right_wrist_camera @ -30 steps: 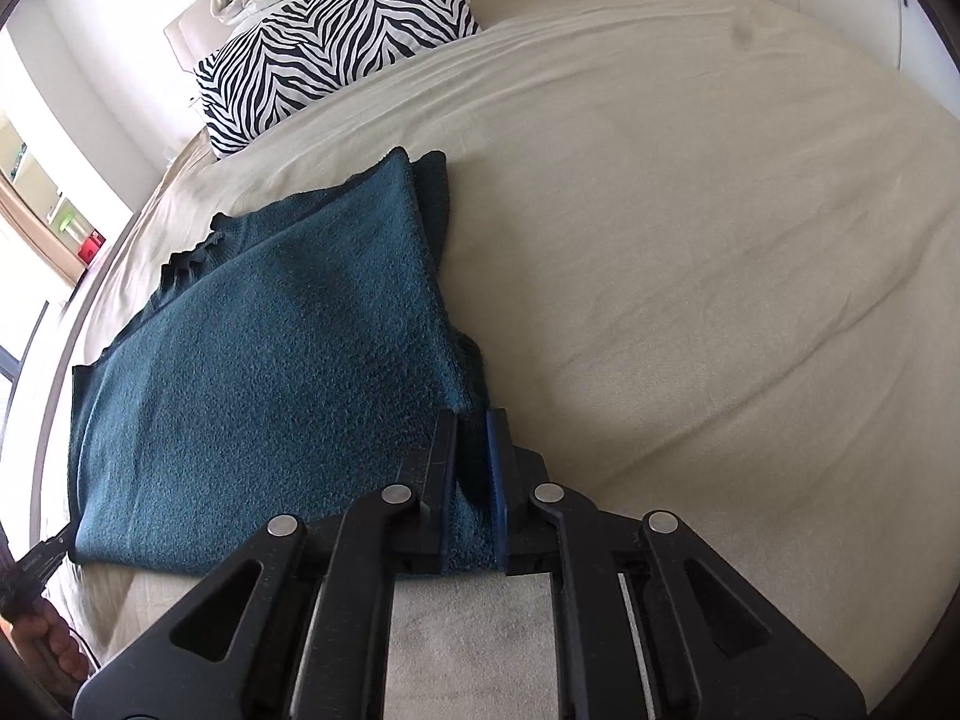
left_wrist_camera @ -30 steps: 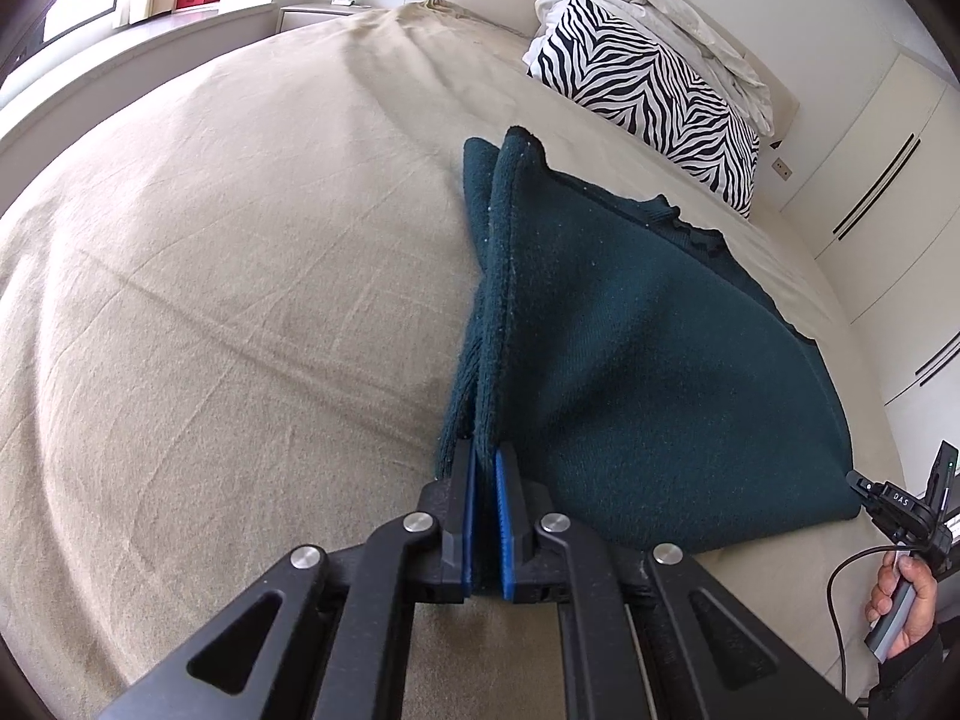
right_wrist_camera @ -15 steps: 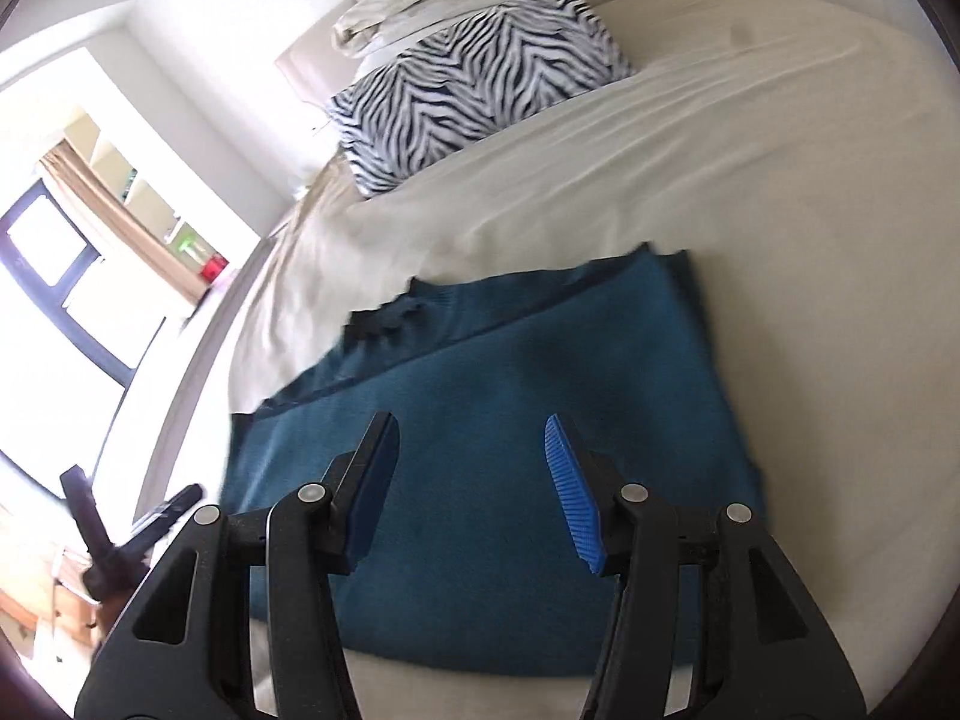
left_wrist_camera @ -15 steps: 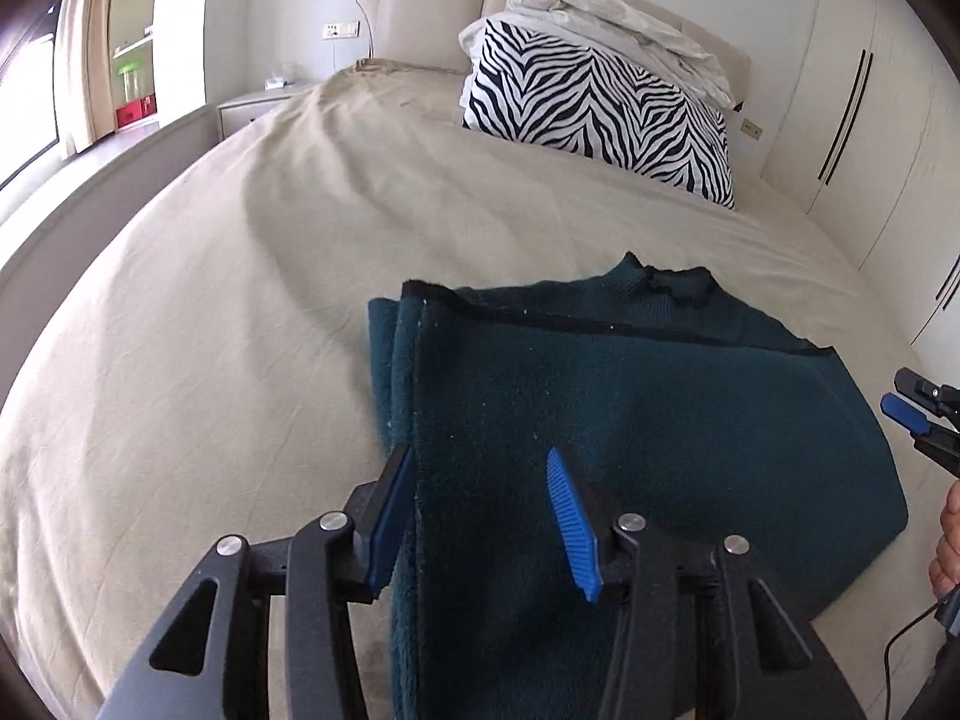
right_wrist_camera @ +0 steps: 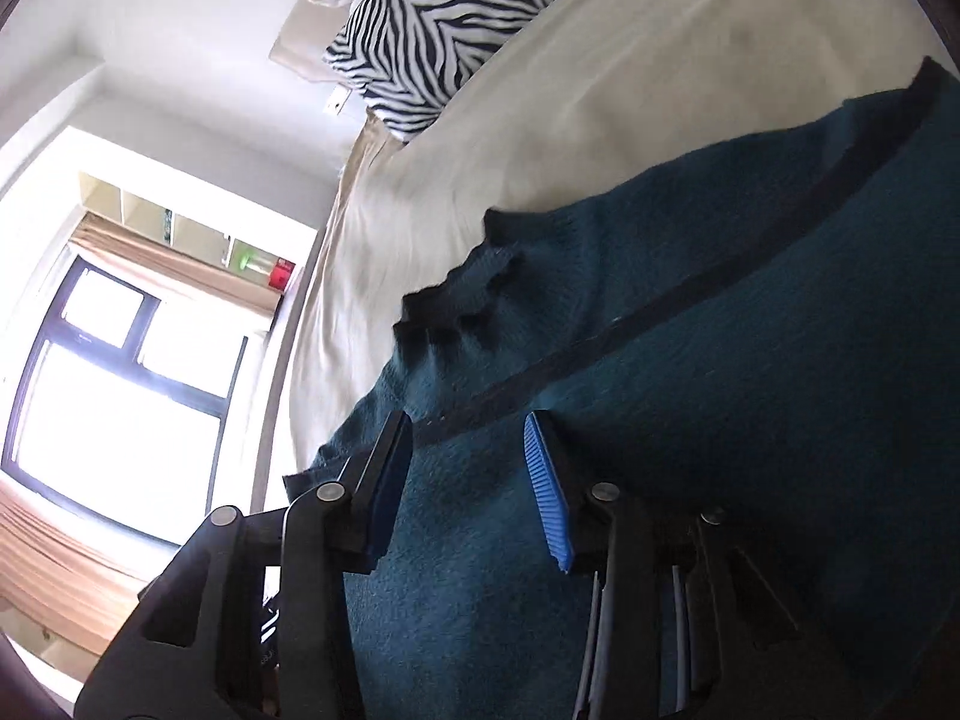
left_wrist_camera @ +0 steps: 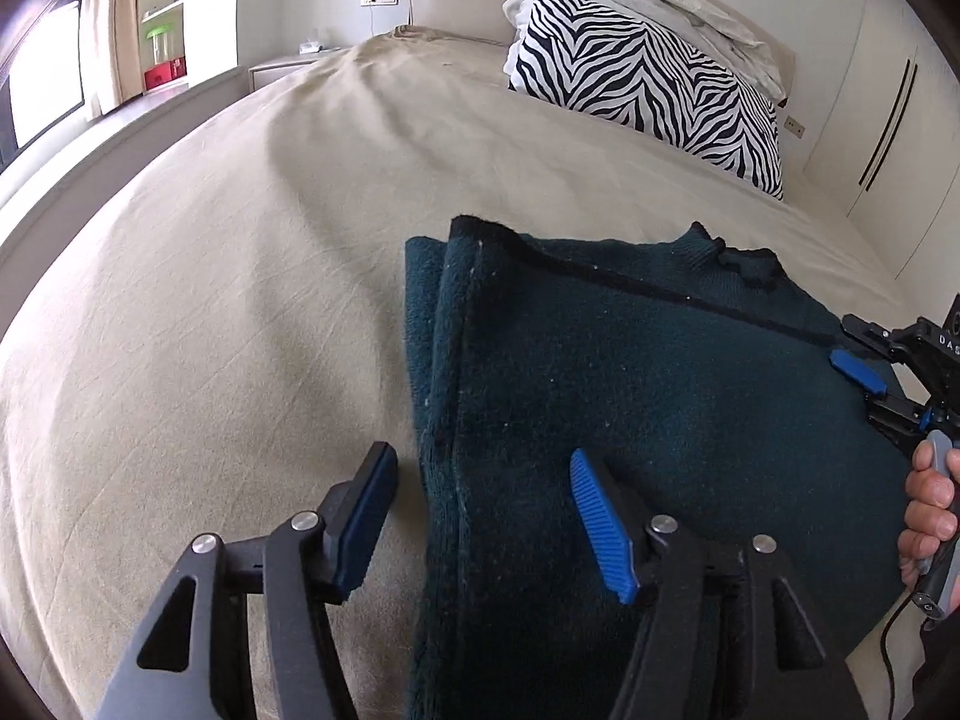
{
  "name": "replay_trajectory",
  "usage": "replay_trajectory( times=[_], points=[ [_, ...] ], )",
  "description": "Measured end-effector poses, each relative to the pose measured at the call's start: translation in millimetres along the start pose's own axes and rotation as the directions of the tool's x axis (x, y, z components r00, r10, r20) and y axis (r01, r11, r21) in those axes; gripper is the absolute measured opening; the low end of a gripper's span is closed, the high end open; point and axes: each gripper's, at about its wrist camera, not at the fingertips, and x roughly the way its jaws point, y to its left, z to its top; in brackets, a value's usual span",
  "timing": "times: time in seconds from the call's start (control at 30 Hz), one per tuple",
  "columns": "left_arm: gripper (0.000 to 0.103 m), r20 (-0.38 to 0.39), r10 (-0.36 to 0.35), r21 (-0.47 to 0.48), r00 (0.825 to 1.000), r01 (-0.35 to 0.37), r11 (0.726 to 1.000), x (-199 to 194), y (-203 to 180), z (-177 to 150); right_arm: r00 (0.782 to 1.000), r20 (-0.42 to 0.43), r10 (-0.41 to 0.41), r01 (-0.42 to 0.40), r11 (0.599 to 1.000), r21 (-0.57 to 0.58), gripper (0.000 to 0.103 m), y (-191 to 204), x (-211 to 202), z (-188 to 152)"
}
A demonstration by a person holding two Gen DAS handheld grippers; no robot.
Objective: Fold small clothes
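A dark teal knitted garment [left_wrist_camera: 660,390] lies folded flat on the beige bed sheet [left_wrist_camera: 210,300], a black trim line running across it. My left gripper [left_wrist_camera: 480,468] hovers over its left folded edge. Its jaws are opening, the edge lies under the gap, and the pads touch nothing. In the right wrist view, my right gripper [right_wrist_camera: 465,426] hangs over the garment [right_wrist_camera: 720,360] near the black trim and the ribbed collar [right_wrist_camera: 462,300]. Its jaws are closing, with cloth below them but not pinched. The right gripper [left_wrist_camera: 864,372] also shows at the garment's right side, held by a hand [left_wrist_camera: 930,498].
A zebra-striped pillow [left_wrist_camera: 648,84] with crumpled white bedding on top leans at the headboard. A nightstand [left_wrist_camera: 288,63] stands at the back left and wardrobe doors [left_wrist_camera: 888,120] at the right. A window [right_wrist_camera: 120,372] lies beyond the bed's edge.
Both grippers let go of the raised garment edge and opened, and the garment now lies flat. The right gripper swung over toward the collar and its jaws have narrowed since half a second ago.
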Motion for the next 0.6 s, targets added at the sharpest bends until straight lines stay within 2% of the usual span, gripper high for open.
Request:
replay_trajectory(
  times=[0.07,0.1,0.2,0.23,0.27,0.3,0.33,0.4,0.5,0.53,0.6],
  points=[
    [0.064,-0.003,-0.003,-0.003,1.000,0.003,1.000,-1.0,0.5,0.5,0.997,0.079,-0.026,0.022,0.999,0.043,0.032,-24.0,-27.0,13.5],
    [0.064,0.000,0.000,-0.003,1.000,0.000,1.000,-1.5,0.3,0.1,0.990,0.122,-0.065,0.055,0.995,0.082,0.032,-40.1,-43.2,20.2],
    [0.064,0.003,0.011,-0.014,1.000,-0.011,1.000,-4.9,-0.7,0.1,0.973,0.215,-0.090,0.042,0.975,0.220,0.027,-85.5,-87.8,32.7],
    [0.063,0.006,0.021,-0.018,1.000,-0.021,1.000,-8.2,-0.8,0.7,0.964,0.237,-0.121,0.063,0.969,0.237,0.028,-91.1,-103.6,34.3],
    [0.060,0.017,0.042,-0.021,0.999,-0.041,0.999,-13.1,-0.9,1.4,0.947,0.254,-0.199,0.135,0.959,0.247,0.031,-90.9,-118.7,33.6],
    [0.058,0.039,0.063,-0.020,0.997,-0.062,0.998,-20.8,-2.0,0.9,0.934,0.265,-0.241,0.176,0.953,0.247,0.032,-91.5,-134.7,32.4],
    [0.058,0.069,0.074,-0.014,0.995,-0.073,0.997,-29.2,-3.3,1.1,0.937,0.265,-0.229,0.167,0.957,0.237,0.034,-89.1,-144.1,28.4],
    [0.058,0.126,0.073,-0.003,0.989,-0.073,0.997,-46.0,-6.8,1.4,0.955,0.239,-0.175,0.128,0.971,0.201,0.034,-76.4,-158.2,13.4],
    [0.058,0.177,0.006,0.060,0.984,-0.017,0.998,-64.5,-23.6,-5.9,0.988,0.148,-0.046,0.032,0.995,0.091,0.034,-39.7,-159.2,-31.5],
    [0.058,0.168,-0.006,0.095,0.986,-0.010,0.995,-64.7,-32.7,-11.4,0.995,0.099,-0.001,-0.004,0.999,0.054,0.034,-24.4,-153.7,-51.9],
    [0.058,0.105,-0.028,0.150,0.994,0.012,0.989,-52.7,-49.8,-25.6,0.999,-0.029,0.033,-0.033,0.999,-0.010,0.034,2.4,-123.3,-92.6]
  ],
)
